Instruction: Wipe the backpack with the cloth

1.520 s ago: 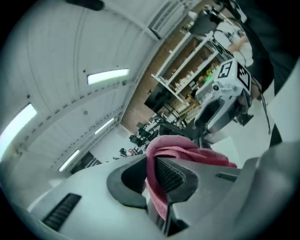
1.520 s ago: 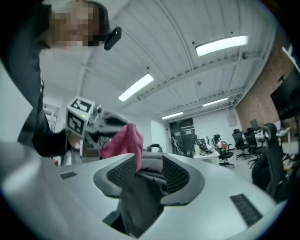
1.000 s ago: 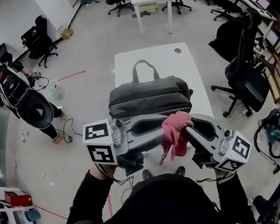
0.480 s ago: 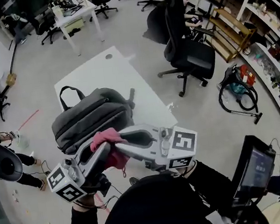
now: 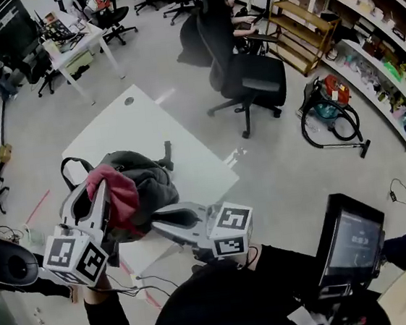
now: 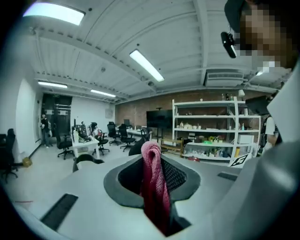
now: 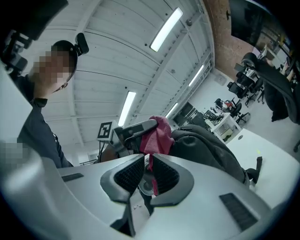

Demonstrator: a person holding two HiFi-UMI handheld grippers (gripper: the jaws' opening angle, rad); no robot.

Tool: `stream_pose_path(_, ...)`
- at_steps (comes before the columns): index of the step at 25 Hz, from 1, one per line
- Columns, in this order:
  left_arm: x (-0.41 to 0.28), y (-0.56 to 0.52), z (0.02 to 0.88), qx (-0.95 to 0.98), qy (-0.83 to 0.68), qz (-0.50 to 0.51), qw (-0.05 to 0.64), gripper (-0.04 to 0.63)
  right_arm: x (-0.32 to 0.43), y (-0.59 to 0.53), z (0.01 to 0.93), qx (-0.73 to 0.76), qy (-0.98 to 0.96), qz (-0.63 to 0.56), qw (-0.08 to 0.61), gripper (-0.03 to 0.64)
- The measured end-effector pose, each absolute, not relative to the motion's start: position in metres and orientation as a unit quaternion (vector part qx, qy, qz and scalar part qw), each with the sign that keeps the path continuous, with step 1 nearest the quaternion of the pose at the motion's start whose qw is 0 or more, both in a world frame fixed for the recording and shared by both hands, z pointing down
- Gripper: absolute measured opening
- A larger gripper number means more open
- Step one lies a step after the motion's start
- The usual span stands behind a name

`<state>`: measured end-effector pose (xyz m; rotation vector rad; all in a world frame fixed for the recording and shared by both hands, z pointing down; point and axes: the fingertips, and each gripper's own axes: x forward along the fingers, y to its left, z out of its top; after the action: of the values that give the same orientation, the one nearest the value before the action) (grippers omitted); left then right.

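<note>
In the head view, the grey backpack [image 5: 154,177] lies on the white bench [image 5: 133,122]. The left gripper [image 5: 99,195] holds the pink cloth [image 5: 122,200] up just beside the backpack's near end. The right gripper [image 5: 155,219] reaches in low towards the cloth's hanging end.

In the left gripper view, the jaws are closed tight on the cloth [image 6: 153,187], which bulges up past their tips.

In the right gripper view, the jaws are nearly together, with a thin strand of cloth [image 7: 151,161] in the slit between them. The backpack [image 7: 211,145] lies just beyond.
</note>
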<state>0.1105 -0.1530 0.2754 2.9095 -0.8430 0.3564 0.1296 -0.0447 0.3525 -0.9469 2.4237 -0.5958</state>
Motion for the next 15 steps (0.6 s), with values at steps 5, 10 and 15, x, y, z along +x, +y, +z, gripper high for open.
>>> stream_pose_path(5, 0.062, -0.19, 0.284, 0.926, -0.338, 0.147, 0.08, 0.092, 0.118, -0.046, 0.356, -0.333, 0.885, -0.225, 0.235, 0.06)
stream_pose_path(10, -0.027, -0.227, 0.287, 0.883, -0.437, 0.096, 0.141, 0.092, 0.133, -0.058, 0.369, -0.33, 0.886, -0.235, 0.224, 0.06)
stream_pose_path(15, -0.159, -0.233, 0.272, 0.818, -0.553, 0.074, 0.141, 0.092, 0.103, -0.068, 0.384, -0.338, 0.888, -0.255, 0.181, 0.06)
